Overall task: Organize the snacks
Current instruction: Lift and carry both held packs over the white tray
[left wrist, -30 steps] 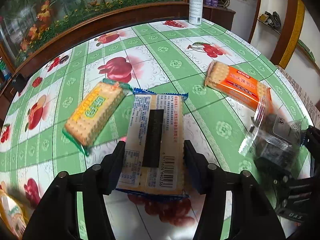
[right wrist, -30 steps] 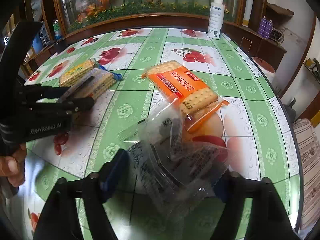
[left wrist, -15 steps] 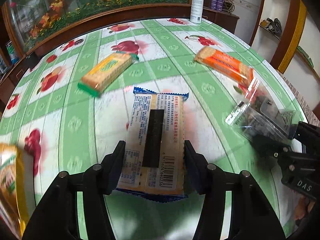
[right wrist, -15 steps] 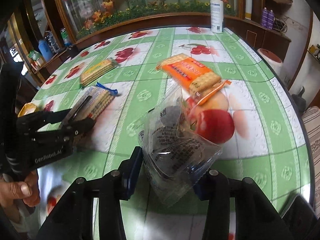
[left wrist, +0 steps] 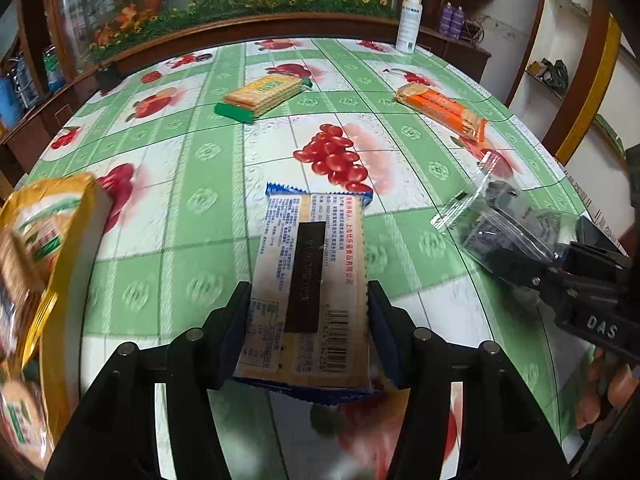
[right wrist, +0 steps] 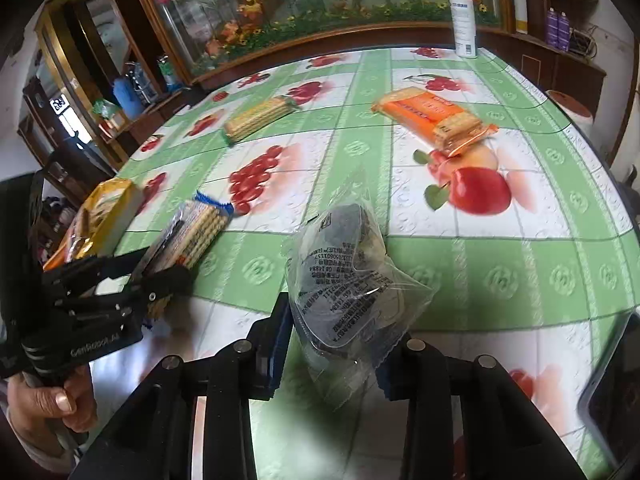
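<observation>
Both packets now ride nearer the yellow bag (left wrist: 44, 240): left tool (left wrist: 308, 320) clamps the blue-edged cracker pack (left wrist: 312, 280), right tool (right wrist: 336, 344), jaws just closing, pinches the clear wrapped snack (right wrist: 348, 276) above the table (right wrist: 500, 272).

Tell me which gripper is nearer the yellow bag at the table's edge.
Left. The left gripper, holding the blue-edged cracker pack, is beside the yellow bag; the right gripper, holding the clear packet, is farther away.
</observation>
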A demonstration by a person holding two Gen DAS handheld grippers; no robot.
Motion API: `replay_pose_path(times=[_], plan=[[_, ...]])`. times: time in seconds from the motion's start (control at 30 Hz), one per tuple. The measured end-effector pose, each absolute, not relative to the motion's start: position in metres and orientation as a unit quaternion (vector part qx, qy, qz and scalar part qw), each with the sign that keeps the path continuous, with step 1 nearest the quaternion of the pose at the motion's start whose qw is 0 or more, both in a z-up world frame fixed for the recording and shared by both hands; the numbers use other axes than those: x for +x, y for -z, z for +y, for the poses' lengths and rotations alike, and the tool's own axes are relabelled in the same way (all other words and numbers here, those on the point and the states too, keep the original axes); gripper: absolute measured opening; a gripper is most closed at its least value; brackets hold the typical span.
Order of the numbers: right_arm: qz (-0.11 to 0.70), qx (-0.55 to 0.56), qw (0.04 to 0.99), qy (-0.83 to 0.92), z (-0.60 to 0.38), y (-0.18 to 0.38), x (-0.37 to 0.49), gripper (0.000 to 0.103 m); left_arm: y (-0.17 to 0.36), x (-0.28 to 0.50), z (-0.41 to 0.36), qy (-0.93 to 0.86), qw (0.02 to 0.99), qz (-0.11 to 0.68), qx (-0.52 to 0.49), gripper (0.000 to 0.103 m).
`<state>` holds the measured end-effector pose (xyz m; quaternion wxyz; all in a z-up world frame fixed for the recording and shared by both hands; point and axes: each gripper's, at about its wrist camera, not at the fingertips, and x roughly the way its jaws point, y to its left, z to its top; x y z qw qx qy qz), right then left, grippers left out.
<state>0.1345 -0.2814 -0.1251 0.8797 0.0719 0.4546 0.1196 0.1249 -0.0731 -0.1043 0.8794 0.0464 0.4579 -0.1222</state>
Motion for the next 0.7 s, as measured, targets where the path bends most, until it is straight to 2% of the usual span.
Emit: replay_pose_path(times=[0.7], plan=[[0.425, 0.103, 0.879, -0.187, -0.244, 0.108, 0.104, 0.029, 0.075, 0.082, -0.010, 0.080, 0.910, 0.408, -0.003, 0.053]])
